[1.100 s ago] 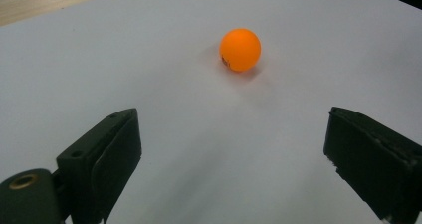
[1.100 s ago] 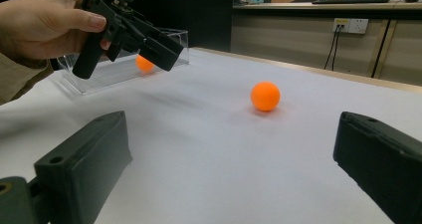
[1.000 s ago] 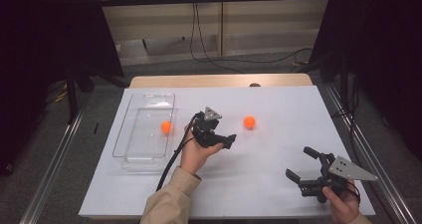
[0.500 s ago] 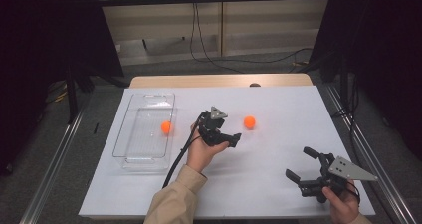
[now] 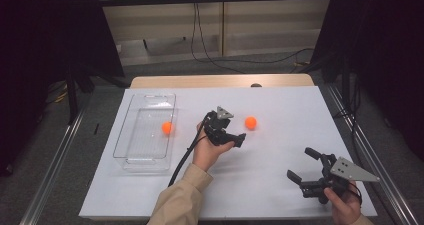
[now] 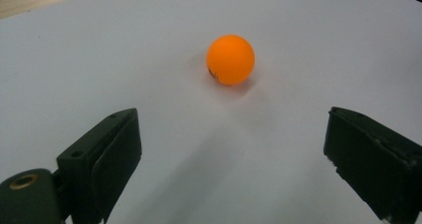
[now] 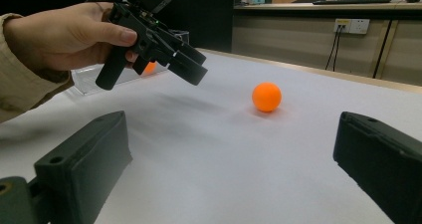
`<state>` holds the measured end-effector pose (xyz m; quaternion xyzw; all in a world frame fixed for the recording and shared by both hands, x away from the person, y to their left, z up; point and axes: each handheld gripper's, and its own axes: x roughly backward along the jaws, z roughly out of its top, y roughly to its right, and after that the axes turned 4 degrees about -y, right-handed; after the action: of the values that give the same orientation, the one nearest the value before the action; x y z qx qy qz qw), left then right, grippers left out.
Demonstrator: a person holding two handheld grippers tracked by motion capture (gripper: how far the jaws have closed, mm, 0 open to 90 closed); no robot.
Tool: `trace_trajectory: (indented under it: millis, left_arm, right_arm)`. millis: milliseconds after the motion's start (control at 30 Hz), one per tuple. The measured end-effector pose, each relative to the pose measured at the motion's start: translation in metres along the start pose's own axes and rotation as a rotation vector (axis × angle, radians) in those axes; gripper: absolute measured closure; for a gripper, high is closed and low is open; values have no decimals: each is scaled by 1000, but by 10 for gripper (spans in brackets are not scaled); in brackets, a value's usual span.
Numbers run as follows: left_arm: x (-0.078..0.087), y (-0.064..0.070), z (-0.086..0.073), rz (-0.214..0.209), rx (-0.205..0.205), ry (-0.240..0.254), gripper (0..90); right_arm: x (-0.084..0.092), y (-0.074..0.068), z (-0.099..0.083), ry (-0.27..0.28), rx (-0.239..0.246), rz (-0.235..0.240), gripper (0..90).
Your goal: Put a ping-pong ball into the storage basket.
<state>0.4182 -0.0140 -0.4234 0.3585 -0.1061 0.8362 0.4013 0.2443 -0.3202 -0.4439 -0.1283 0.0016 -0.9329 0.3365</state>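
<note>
left gripper [image 5: 239, 139] hovers over mid-desk, jaws apart, nothing between them, aimed at orange ball [image 5: 250, 123] lying loose on the white desk [image 5: 280, 185] just beyond. second ball [image 5: 167, 128] sits in clear tray [image 5: 131, 130] at left. right gripper [image 5: 305, 166] near front right corner, jaws apart, empty.

Bare white table surface [image 5: 280, 155] lies between the left gripper [image 5: 239, 139] and the orange ball [image 5: 250, 123]; the clear tray [image 5: 131, 135] stands well left.
</note>
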Motion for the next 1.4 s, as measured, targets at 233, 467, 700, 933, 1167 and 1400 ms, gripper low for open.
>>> trace_trajectory:
  millis: [233,467,700,933,1167,1400]
  left_arm:
    - [-6,3,2,-10,-14,-2,81]
    - [-10,4,4,1,-24,1,70]
    - [-14,4,6,-4,-15,2,69]
    - [-18,7,11,-7,-22,-4,68]
    - [-20,6,13,-1,-22,-6,69]
    - [-23,7,16,5,-27,-10,68]
  right_arm:
    - [0,0,0,1,0,1,10]
    - [0,0,0,2,-1,1,10]
    - [0,0,0,1,0,2,10]
    - [0,0,0,2,0,1,10]
    - [0,0,0,4,-1,1,10]
    - [0,0,0,3,-1,0,10]
